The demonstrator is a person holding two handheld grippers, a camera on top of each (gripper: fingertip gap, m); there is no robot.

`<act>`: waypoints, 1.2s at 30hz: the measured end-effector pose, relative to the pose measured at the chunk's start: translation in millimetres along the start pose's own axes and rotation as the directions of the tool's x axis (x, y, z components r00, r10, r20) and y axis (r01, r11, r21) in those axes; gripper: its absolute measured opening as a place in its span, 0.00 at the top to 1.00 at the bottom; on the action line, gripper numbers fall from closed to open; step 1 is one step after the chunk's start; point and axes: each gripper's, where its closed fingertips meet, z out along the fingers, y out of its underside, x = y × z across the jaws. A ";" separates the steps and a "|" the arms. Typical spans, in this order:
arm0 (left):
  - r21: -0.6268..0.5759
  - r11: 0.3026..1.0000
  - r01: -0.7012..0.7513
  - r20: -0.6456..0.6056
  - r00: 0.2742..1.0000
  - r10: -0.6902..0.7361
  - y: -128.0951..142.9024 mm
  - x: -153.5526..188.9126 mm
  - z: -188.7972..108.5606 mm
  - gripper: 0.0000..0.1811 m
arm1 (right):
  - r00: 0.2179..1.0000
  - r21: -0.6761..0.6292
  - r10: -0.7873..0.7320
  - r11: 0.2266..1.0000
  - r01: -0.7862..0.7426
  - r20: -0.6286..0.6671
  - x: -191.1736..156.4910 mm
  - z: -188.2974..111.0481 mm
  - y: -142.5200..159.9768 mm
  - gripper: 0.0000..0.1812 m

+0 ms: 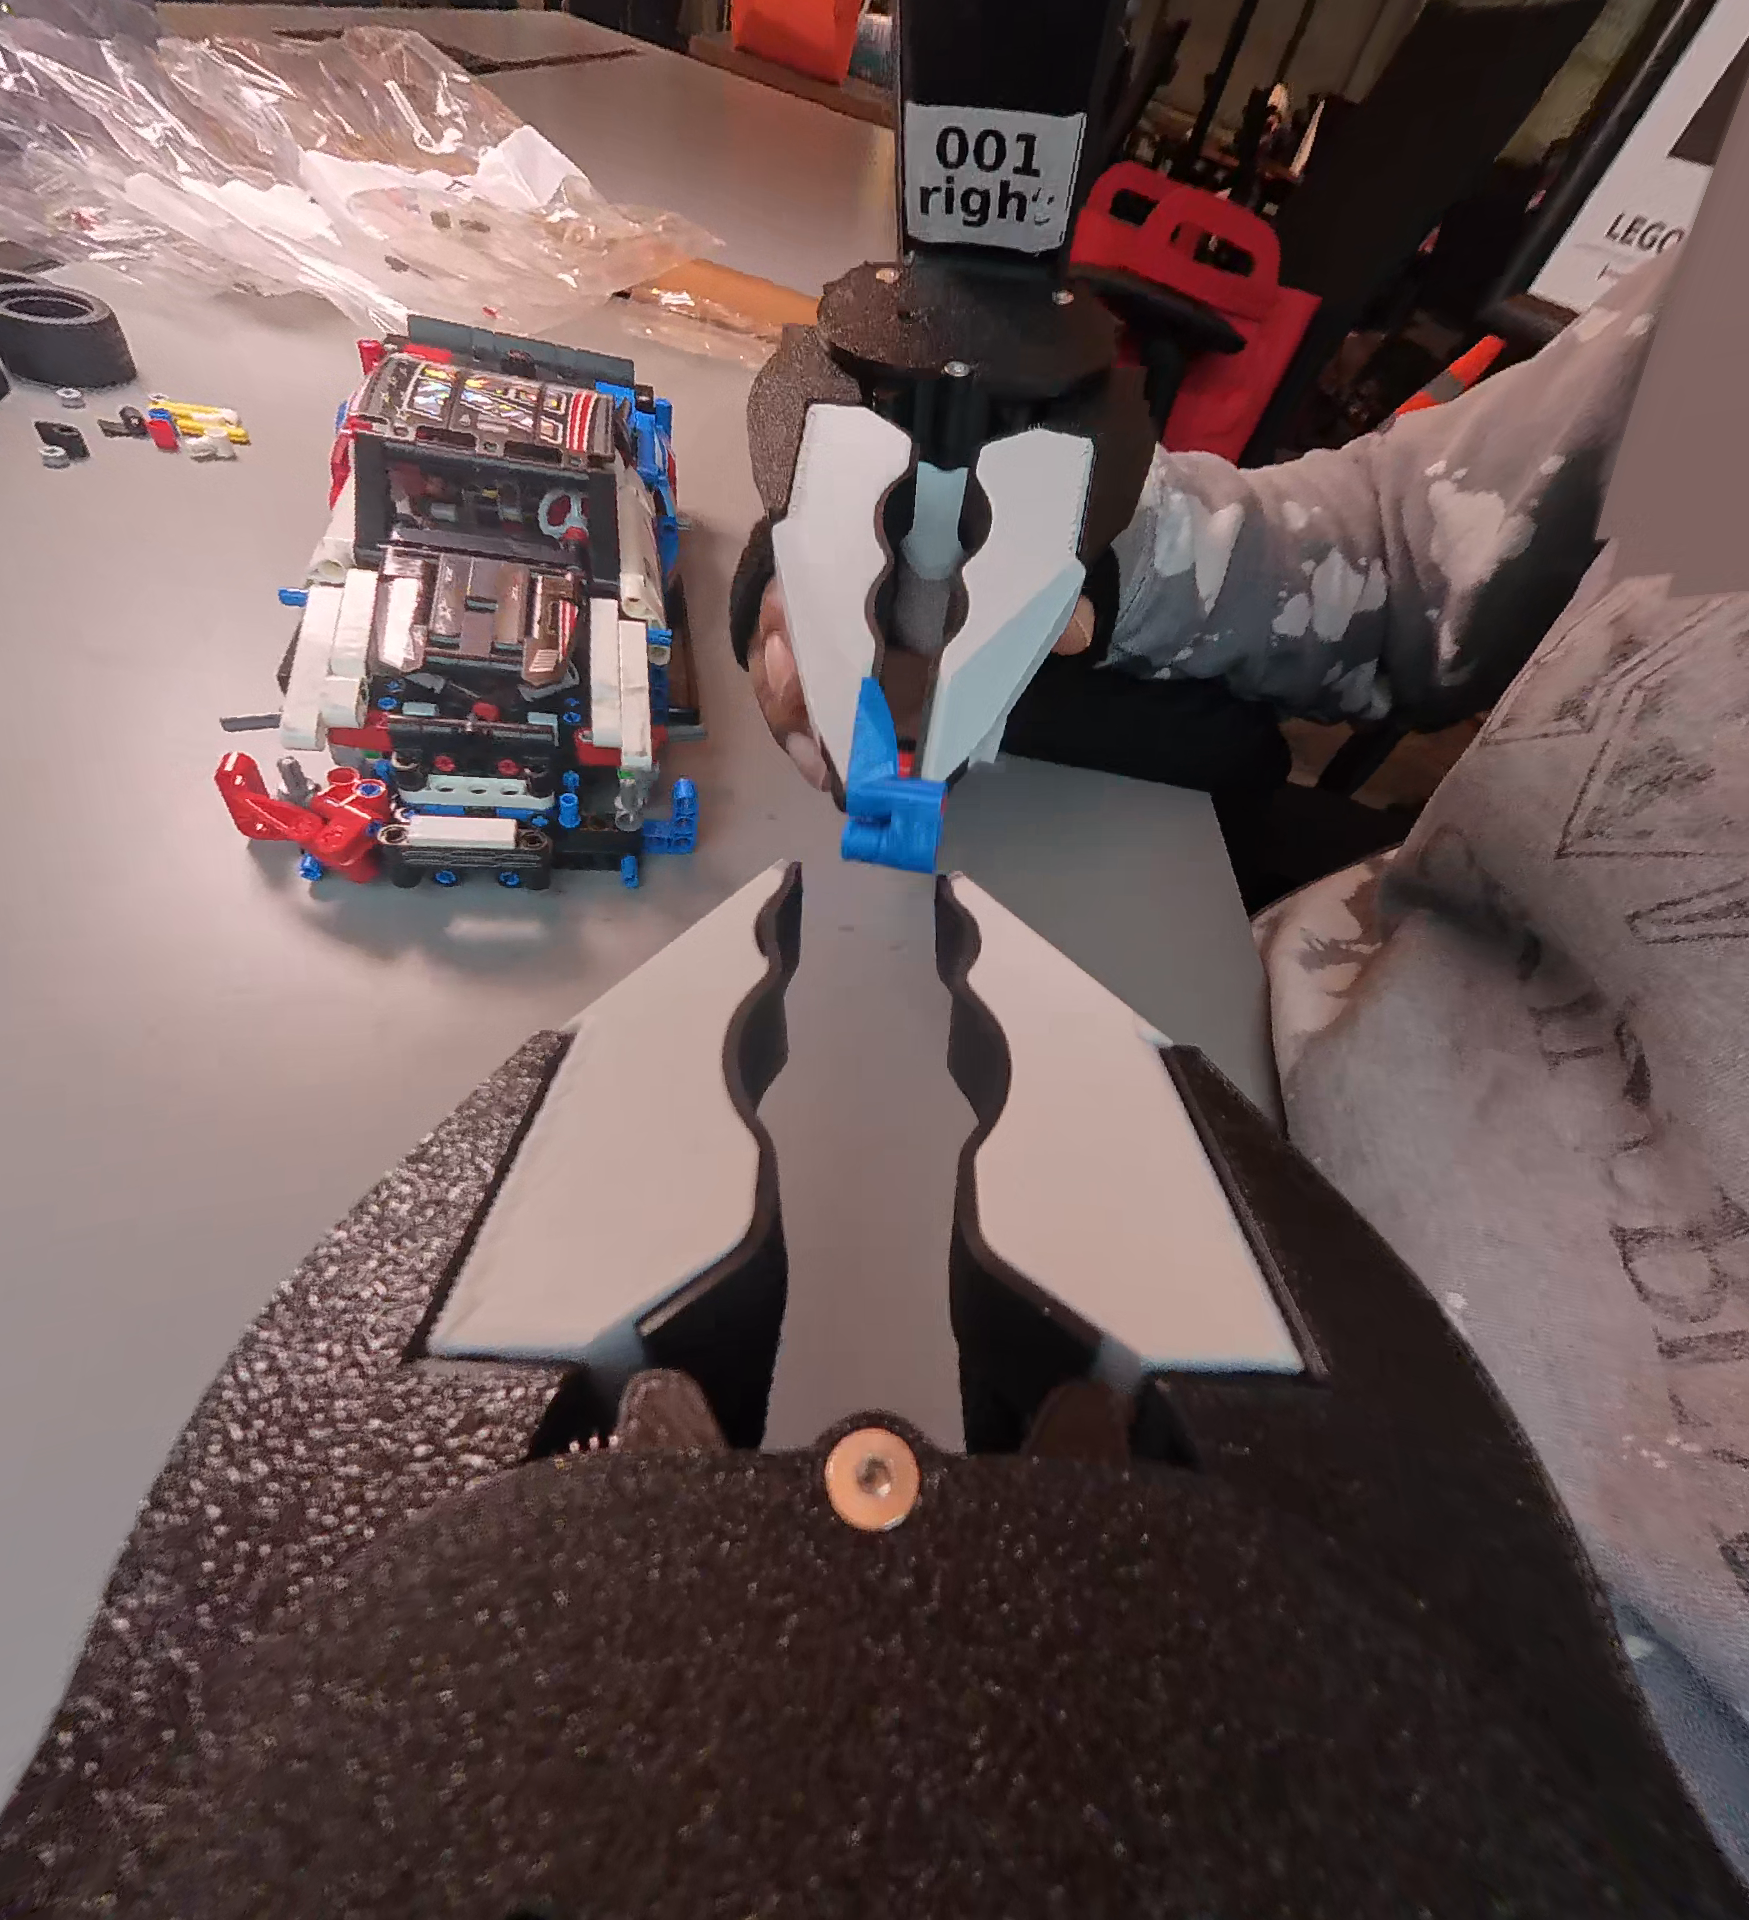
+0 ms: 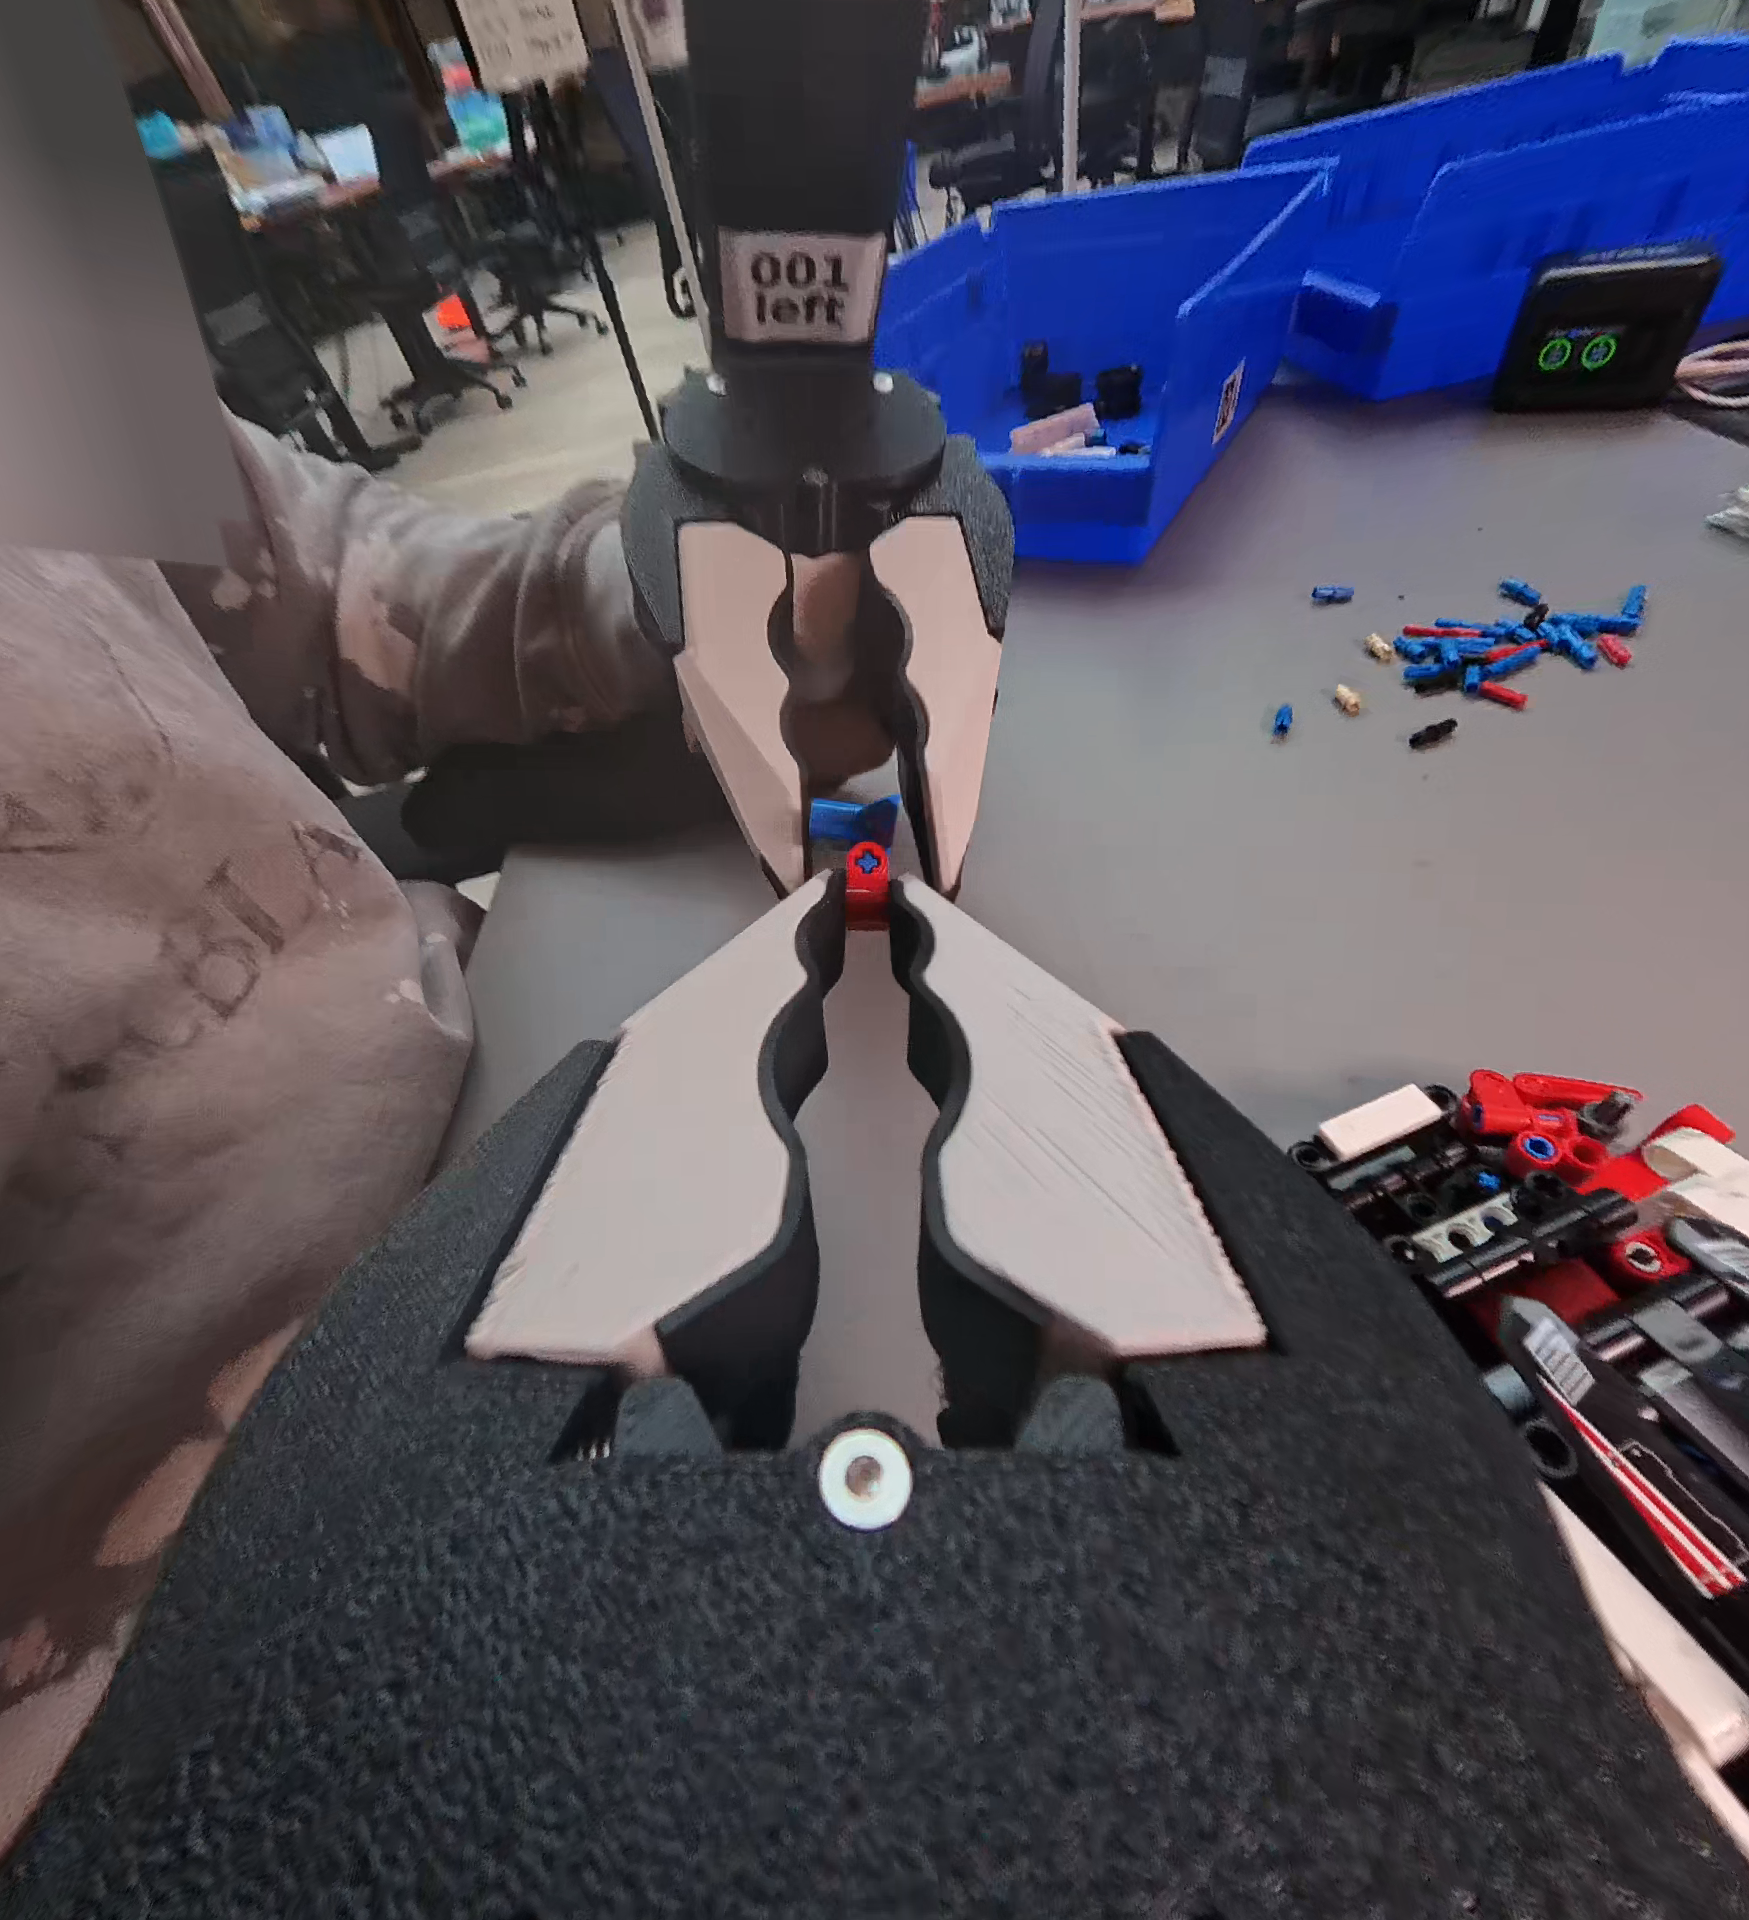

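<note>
My right gripper [image 2: 865, 896] is shut on a small red connector [image 2: 867, 883] with a blue brick piece [image 2: 849, 821] fixed to its far end. It holds them just above the grey table [image 2: 1265, 883], near the front edge. In the left wrist view the right gripper [image 1: 896, 784] faces me, and the blue piece [image 1: 891, 816] sticks out from its tips. My left gripper [image 1: 865, 878] is open and empty. Its fingertips are level with the blue piece's near end, one on each side, and do not clamp it.
A part-built toy brick car [image 1: 480, 623] stands left of the grippers. Black tyres [image 1: 28, 332], small loose parts [image 1: 143, 421] and clear plastic bags [image 1: 330, 177] lie beyond it. Blue bins [image 2: 1161, 343] and a pile of blue and red pins [image 2: 1514, 644] are on the far side. A person's sleeve [image 1: 1317, 582] is near the table edge [image 1: 1228, 883]. The tips of both grippers are at nearly the same place.
</note>
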 end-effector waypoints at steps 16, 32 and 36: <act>0.365 0.843 0.395 -0.246 0.914 -0.322 -51.5 -3.7 -15.6 0.98 | 0.973 0.313 0.221 0.922 -0.230 0.067 7.3 -6.5 -42.0 0.96; 0.485 0.817 0.312 -0.053 0.943 -0.329 -56.5 -36.6 -50.6 0.98 | 0.937 0.583 0.344 0.773 -0.249 -0.056 48.2 -65.0 -69.3 0.97; 0.442 0.833 0.334 -0.079 0.939 -0.334 -60.0 -39.7 -30.1 0.98 | 0.948 0.530 0.316 0.808 -0.258 -0.021 42.1 -49.4 -71.6 0.97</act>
